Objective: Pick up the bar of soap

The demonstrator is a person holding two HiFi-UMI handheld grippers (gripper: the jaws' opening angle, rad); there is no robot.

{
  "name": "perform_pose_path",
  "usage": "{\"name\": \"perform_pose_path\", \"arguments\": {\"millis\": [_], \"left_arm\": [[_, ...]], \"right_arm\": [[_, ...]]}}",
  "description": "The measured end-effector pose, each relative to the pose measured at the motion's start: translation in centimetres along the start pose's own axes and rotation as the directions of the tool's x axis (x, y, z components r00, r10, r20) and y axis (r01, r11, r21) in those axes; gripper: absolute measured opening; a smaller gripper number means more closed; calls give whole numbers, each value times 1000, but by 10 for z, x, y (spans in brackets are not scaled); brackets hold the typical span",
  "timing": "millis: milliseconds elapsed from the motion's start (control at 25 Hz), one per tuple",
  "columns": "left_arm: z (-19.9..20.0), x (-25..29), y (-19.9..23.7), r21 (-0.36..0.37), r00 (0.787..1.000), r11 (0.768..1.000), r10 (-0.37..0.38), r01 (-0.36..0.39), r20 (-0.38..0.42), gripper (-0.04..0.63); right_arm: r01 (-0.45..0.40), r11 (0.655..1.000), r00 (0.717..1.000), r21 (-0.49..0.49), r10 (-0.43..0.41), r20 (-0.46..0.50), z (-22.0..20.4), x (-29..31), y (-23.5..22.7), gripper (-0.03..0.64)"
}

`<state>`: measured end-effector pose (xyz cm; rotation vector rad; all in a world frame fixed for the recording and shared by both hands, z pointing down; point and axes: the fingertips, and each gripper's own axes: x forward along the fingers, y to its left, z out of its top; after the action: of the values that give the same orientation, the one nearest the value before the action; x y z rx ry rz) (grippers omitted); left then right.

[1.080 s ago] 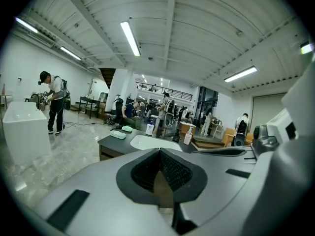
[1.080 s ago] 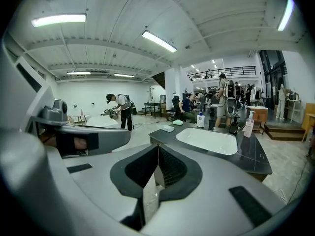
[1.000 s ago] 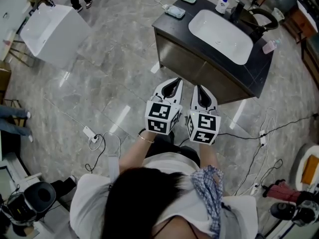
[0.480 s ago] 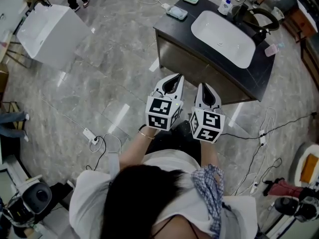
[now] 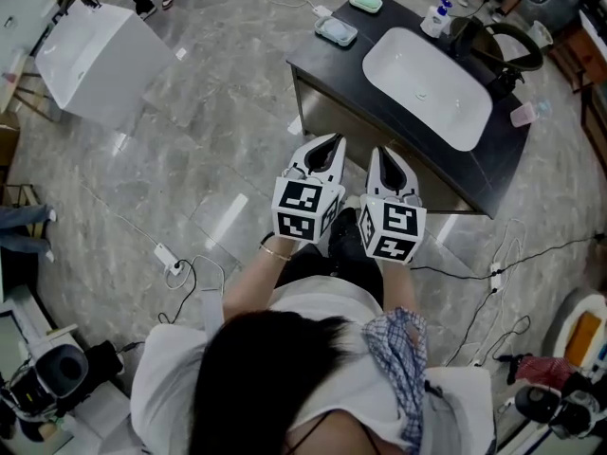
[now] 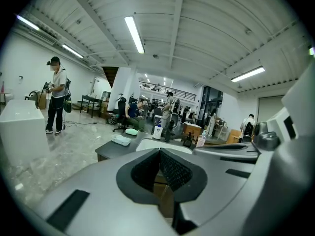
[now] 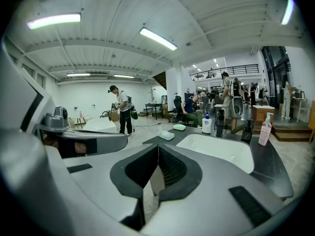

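Both grippers are empty, jaws pressed together. The left gripper (image 5: pixel 326 142) and right gripper (image 5: pixel 380 153) hang side by side, short of the near edge of the dark desk (image 5: pixel 322 57). The soap (image 5: pixel 366 1), a pale green bar as far as I can tell, lies at the desk's far left corner, well apart from both grippers. A light tray (image 5: pixel 337 31) sits near it on the near side, and the sink (image 5: pixel 427 74) is to the right. The step in hand looks like the approach. To do it well, lead with the left gripper, which is on the soap's side. Open its jaws before reaching the bar, pass over the tray without clipping it, straddle the bar's narrow width, and close gently, since soap is likely slick and could squirt out.
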<state>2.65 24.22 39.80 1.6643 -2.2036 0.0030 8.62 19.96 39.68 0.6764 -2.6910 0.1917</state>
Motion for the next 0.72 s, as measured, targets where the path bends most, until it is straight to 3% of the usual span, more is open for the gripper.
{"name": "perform_pose_path", "arguments": {"millis": [440, 720], "left_arm": [[24, 106, -3, -26, 999, 999, 33, -34, -35, 11], [32, 155, -5, -40, 996, 996, 74, -76, -41, 11]], "right_arm": [[-28, 999, 999, -15, 28, -44, 25, 78, -81, 14], [-89, 996, 995, -13, 89, -36, 39, 112, -114, 14]]}}
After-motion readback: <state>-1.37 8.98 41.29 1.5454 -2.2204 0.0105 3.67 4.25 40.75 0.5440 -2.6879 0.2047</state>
